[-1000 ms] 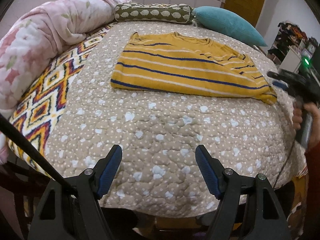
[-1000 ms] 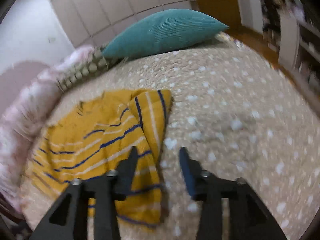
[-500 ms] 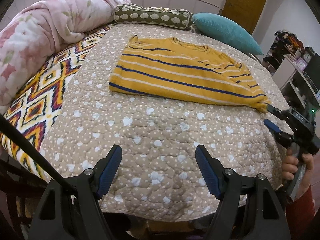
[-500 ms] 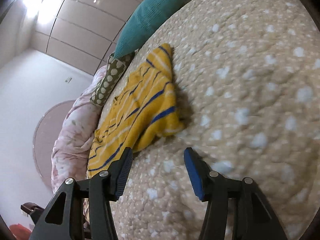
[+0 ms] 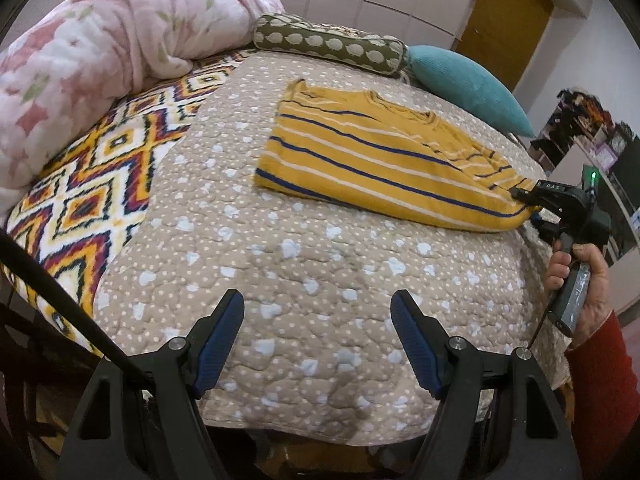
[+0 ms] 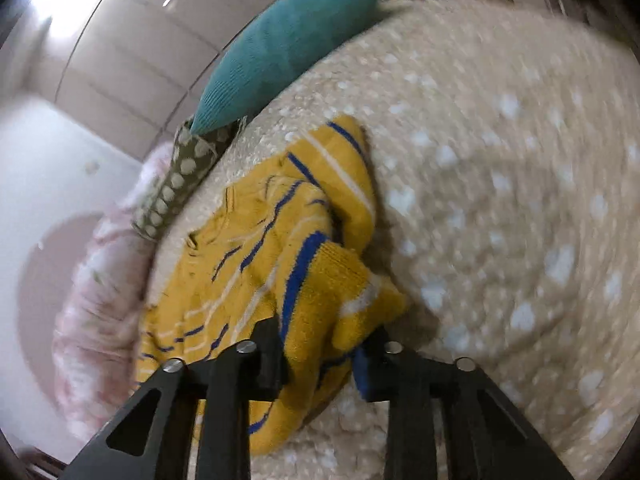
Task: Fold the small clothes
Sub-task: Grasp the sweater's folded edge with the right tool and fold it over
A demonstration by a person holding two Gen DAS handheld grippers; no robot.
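Note:
A yellow sweater with blue and white stripes (image 5: 372, 160) lies folded across the beige dotted quilt (image 5: 304, 272). My left gripper (image 5: 316, 340) is open and empty, low over the quilt's near edge, well short of the sweater. My right gripper (image 5: 528, 204) is at the sweater's right end; in the right wrist view its jaws (image 6: 320, 356) have closed on a bunched corner of the sweater (image 6: 320, 280). That view is blurred by motion.
A teal pillow (image 5: 464, 84) and a green patterned bolster (image 5: 328, 42) lie behind the sweater. A pink floral blanket (image 5: 92, 64) is heaped at the left over a zigzag-patterned cover (image 5: 92, 200). Shelves (image 5: 592, 140) stand right of the bed.
My right gripper moved onto the sweater's right corner and closed on it, bunching the fabric. My left gripper has drawn a little closer over the quilt and stays open.

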